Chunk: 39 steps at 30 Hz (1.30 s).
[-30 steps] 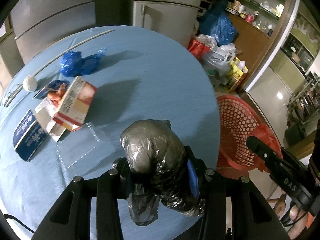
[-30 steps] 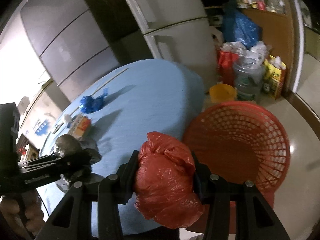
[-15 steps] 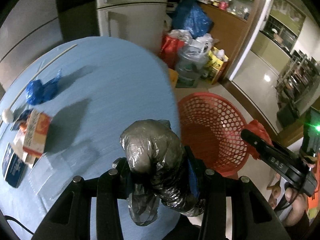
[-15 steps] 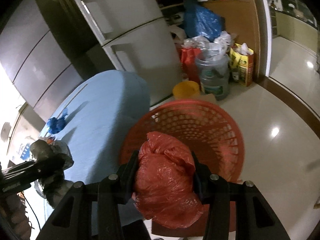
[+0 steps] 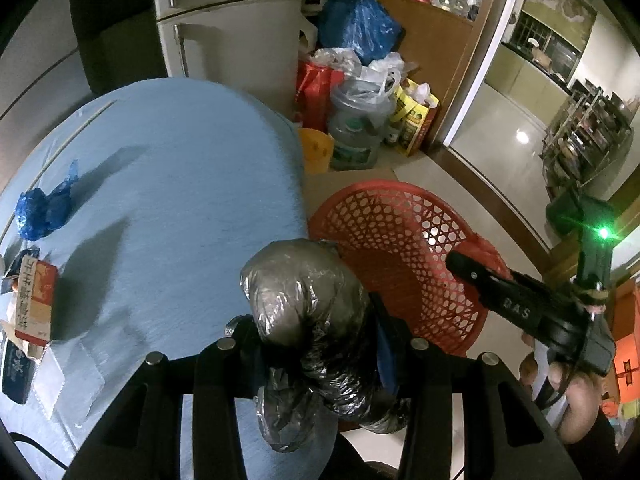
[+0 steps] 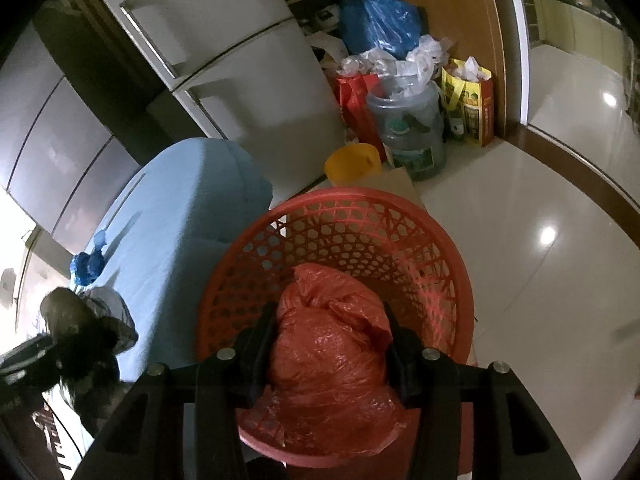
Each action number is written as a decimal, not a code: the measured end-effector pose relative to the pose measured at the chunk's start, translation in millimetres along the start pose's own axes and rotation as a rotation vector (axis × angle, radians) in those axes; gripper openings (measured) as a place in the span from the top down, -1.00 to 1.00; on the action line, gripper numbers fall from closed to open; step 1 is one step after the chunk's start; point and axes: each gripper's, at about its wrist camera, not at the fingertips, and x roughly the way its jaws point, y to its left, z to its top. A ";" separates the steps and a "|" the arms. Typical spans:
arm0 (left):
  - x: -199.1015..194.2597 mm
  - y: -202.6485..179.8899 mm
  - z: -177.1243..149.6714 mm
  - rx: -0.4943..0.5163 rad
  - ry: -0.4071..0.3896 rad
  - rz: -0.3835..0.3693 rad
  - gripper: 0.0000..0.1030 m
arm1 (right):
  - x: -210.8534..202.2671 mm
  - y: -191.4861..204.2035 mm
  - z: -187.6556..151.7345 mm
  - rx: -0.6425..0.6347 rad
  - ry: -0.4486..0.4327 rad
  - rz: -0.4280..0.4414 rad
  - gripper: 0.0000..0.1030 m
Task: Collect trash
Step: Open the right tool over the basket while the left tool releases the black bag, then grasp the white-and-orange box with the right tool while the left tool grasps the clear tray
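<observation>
Dim kitchen light falls on a round blue-covered table beside a tall fridge, where a person works two hand-held grippers to collect trash. Over the red mesh basket on the floor, the right gripper holds a knotted red plastic bag between its fingers; its jaws have just been opening, though the bag sits between them and seems not yet dropped. At the table's edge, the left gripper is clamped on a crumpled grey-black bag, near the basket but not yet above it. Neither bag looks to be in the basket, whose visible mesh appears empty. Left on the table are a blue plastic bag, a red-and-white carton, a dark blue packet and clear wrapping, so most of the job seems to remain.
</observation>
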 end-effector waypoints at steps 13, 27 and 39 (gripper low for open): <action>26.6 -16.2 14.3 0.028 0.029 -0.023 0.11 | -14.5 -29.1 7.4 0.099 -0.039 -0.035 -0.45; 65.5 -48.8 31.0 0.063 0.104 -0.102 -0.47 | -42.4 -38.0 7.2 0.143 -0.087 -0.056 -0.45; 24.2 10.0 24.3 -0.076 0.014 -0.103 -0.48 | -41.7 -0.2 7.2 0.075 -0.085 -0.012 -0.45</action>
